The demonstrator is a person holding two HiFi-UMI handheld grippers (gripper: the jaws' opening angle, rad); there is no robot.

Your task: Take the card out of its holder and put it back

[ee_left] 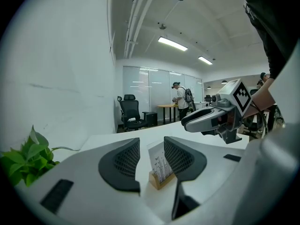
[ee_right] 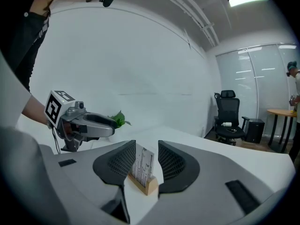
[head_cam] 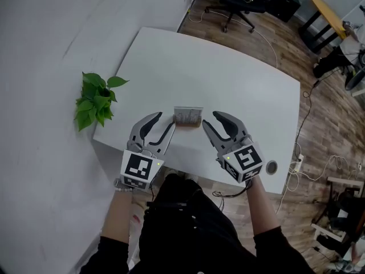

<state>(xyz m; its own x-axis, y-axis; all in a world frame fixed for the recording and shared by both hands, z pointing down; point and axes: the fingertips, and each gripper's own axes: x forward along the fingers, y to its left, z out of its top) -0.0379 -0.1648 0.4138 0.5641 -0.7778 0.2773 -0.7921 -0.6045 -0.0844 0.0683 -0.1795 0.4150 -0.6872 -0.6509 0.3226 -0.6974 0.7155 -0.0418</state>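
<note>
2 tools, the left gripper (head_cam: 166,117) and the right gripper (head_cam: 210,119), hover low over the white table (head_cam: 228,73), angled inward, jaws spread wide and gripping nothing. The card (head_cam: 188,113) stands upright in its wooden holder (head_cam: 188,124), just ahead of both tips. Either removal hasn't begun or the card is already back.
</note>
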